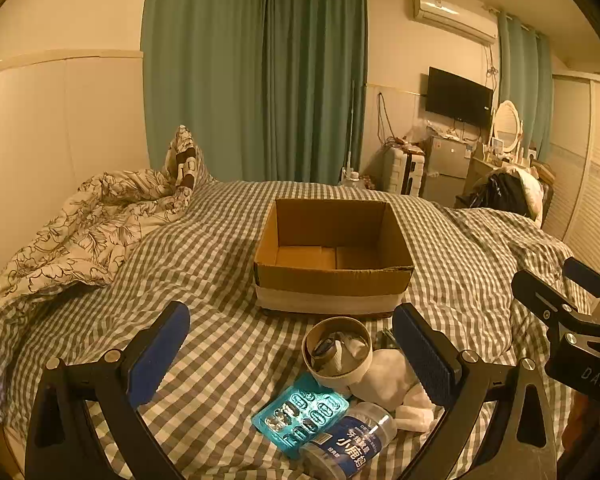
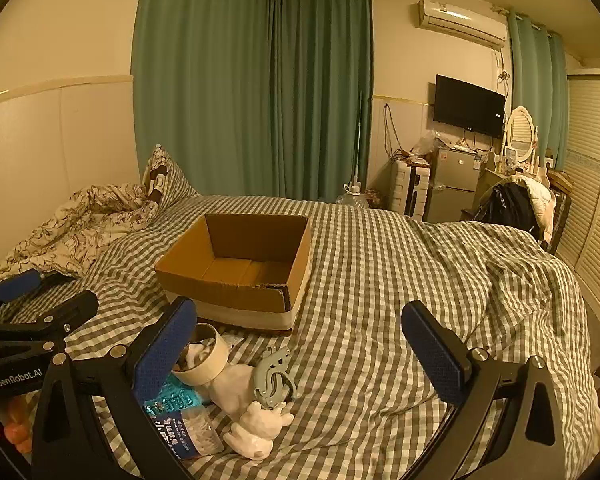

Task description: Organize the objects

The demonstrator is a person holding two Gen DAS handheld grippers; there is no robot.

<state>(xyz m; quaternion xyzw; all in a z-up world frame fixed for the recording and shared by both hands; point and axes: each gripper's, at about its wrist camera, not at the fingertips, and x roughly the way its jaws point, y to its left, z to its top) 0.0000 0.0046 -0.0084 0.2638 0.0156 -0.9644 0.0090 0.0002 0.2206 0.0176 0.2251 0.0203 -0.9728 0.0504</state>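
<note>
- Nearest: my left gripper (image 1: 292, 354) and right gripper (image 2: 300, 346), jaws spread wide, holding nothing.
- Just beyond, clustered on the checked bed (image 1: 460, 248): clear bottle (image 1: 350, 446), teal blister pack (image 1: 300, 414), paper tube (image 1: 337, 350) stuffed with scraps, white plush toy (image 1: 396, 384).
- Farther: cardboard box (image 1: 332, 280), empty; I judge nothing is sorted yet.
- Right view alone shows a grey clip (image 2: 274, 378) on the plush toy; left view alone shows the bottle's whole label.
</note>
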